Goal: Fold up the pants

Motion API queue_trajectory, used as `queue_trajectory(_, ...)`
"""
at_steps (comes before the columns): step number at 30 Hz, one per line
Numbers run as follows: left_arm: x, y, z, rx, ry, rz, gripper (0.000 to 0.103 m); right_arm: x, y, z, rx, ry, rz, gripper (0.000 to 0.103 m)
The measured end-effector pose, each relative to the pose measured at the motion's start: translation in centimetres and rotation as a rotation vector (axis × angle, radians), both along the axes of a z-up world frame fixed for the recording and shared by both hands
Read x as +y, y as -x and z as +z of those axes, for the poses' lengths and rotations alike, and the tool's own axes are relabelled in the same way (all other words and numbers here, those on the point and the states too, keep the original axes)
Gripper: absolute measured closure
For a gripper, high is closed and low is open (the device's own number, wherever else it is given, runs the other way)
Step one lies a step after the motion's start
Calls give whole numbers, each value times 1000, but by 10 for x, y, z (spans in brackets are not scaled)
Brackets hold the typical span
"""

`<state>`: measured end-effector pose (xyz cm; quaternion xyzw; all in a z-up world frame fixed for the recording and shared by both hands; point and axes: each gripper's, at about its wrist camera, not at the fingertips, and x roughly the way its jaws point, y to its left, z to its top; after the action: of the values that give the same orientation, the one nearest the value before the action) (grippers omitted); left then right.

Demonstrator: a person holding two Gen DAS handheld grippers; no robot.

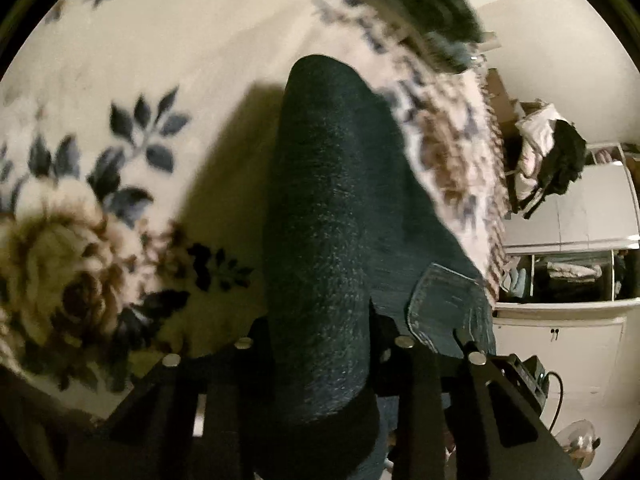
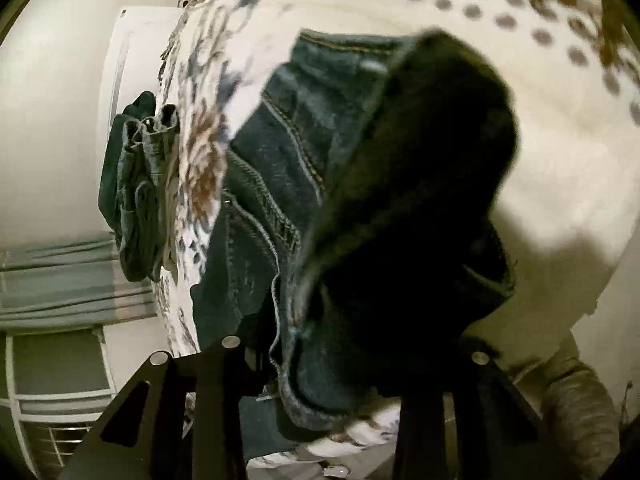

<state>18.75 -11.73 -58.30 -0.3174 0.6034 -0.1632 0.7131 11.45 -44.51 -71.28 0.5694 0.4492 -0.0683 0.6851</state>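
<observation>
Dark blue jeans (image 1: 320,200) lie on a floral blanket, and one thick fold rises out of my left gripper (image 1: 326,346), which is shut on it. A stitched back pocket (image 1: 448,308) shows just right of that fold. In the right wrist view the jeans' waistband and seams (image 2: 280,184) hang bunched, lifted off the bed. My right gripper (image 2: 348,354) is shut on this bunch of denim. The cloth hides the inner side of the right finger (image 2: 478,360). The picture is blurred.
The bed carries a cream blanket with blue and brown flowers (image 1: 100,220). Another heap of jeans (image 2: 140,184) lies at the bed's edge. A dark folded pile (image 1: 424,4) sits at the far end. A black bag (image 1: 564,160) and white cabinets (image 1: 580,340) stand beyond. A grey sleeve (image 2: 580,412) is nearby.
</observation>
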Motion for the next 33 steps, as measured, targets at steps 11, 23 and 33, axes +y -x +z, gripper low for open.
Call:
queue_trajectory(11,5,-6,126,-99,-17,-31,79,4,-25,113,-87,28,84,68)
queue_trajectory(23,22,-125,247,-254,23,19,79,0,-131,251,-256,45,93,68)
queue_trajectory(33,70,-314,235,-295,63,29,79,47,-329,267,-331,90,67,68)
